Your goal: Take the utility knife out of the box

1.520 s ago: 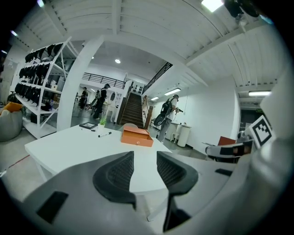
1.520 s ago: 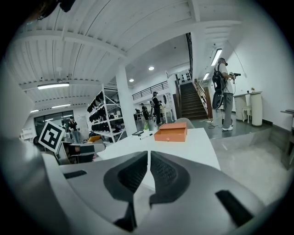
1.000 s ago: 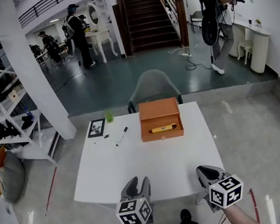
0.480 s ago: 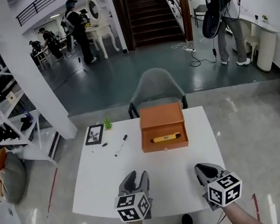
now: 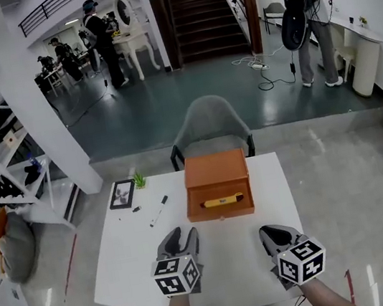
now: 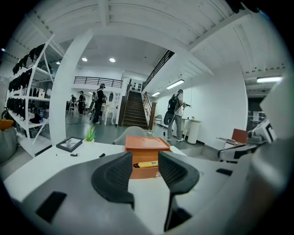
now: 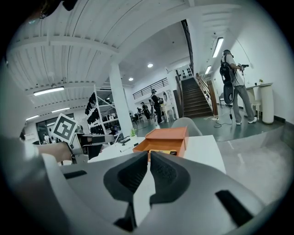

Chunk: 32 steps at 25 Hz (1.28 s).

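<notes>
While the yellow utility knife [image 5: 221, 200] lies crosswise in the open orange box [image 5: 214, 170] on the white surface [image 5: 124, 269], straight ahead between both claws, the left claw [image 5: 182, 234] has just been opening, empty and aimed at it; the right claw [image 5: 276, 231] is closed, empty.

Brightness: bright, even indoor light throughout.
Source: ceiling strip lights [image 7: 50, 90] and round spots [image 6: 112, 59], high above and beyond the jaws.
Glare: pale reflections on the glossy floor [image 5: 352, 158]; the white worktop [image 5: 224, 241] ahead of the jaws is nearly washed out.
Shadows: soft and faint.
Distortion: strong fisheye bending, with black corners in both gripper views.
Focus: the jaws up close are slightly soft, possibly from motion.
</notes>
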Motion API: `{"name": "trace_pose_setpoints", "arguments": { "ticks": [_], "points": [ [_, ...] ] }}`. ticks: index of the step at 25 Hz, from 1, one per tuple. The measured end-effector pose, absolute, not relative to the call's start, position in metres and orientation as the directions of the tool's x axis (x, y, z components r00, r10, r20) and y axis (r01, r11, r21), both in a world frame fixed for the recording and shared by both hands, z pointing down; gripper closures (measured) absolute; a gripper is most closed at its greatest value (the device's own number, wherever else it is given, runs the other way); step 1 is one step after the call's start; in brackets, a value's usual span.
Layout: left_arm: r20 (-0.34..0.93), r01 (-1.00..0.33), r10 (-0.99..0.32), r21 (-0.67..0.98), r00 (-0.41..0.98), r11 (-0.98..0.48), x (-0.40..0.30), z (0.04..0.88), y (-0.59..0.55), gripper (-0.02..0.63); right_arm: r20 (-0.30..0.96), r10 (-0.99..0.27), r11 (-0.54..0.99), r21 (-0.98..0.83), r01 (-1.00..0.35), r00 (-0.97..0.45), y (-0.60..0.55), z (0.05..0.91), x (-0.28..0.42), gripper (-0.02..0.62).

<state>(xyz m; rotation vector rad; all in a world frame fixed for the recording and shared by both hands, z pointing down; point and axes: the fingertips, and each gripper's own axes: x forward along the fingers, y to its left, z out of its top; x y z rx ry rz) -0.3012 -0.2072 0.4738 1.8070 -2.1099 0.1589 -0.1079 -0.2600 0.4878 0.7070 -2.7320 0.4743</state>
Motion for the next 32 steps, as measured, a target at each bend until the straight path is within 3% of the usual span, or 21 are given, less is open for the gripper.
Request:
{"name": "trace_pose_setpoints", "arguments": {
  "ticks": [11,32],
  "points": [
    [0.386,-0.997,-0.922,0.056,-0.031,0.057,-0.306,0.472,-0.276,0.451,0.361,-0.408,0.825,-0.247,-0.508,-0.839,-0.285,0.498,-0.117,0.592],
    [0.606,-0.916,-0.758,-0.117,0.241,-0.384,-0.284,0.507,-0.374,0.431,0.399,-0.518,0.729,-0.256,-0.635,-0.757,-0.31,0.507,-0.125,0.592]
  ]
}}
